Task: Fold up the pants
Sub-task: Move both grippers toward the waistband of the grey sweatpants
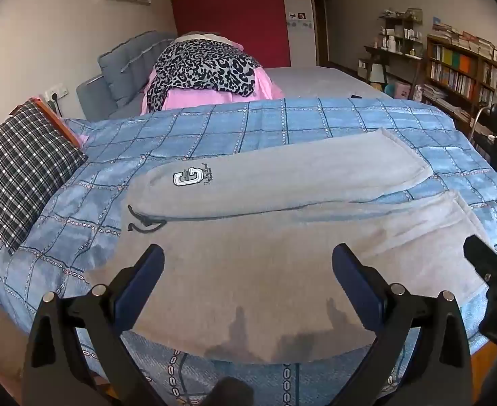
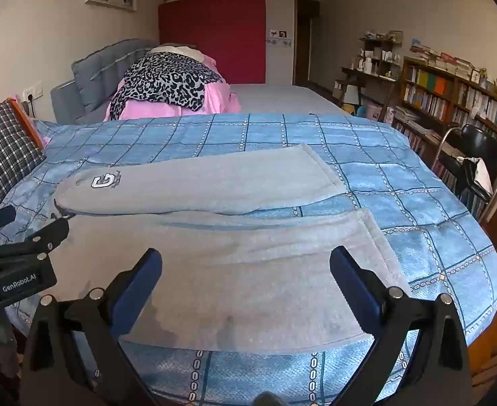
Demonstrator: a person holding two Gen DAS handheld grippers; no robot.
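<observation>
Bed with blue checked quilt (image 1: 248, 125), bookshelves (image 2: 451, 94) at right. Grey fleece pants (image 1: 248, 270) spread flat, legs apart, beneath both tongs. Left gripper (image 1: 248, 267) and right gripper (image 2: 246, 267) gape wide, empty, above the soft cloth.

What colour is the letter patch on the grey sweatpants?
White with a dark outline, on the grey sweatpants' letter patch; clearest in the left wrist view.

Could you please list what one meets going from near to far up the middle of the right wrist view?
Right tool → grey sweatpants → blue checked bedspread → grey mattress → red wardrobe panel.
</observation>
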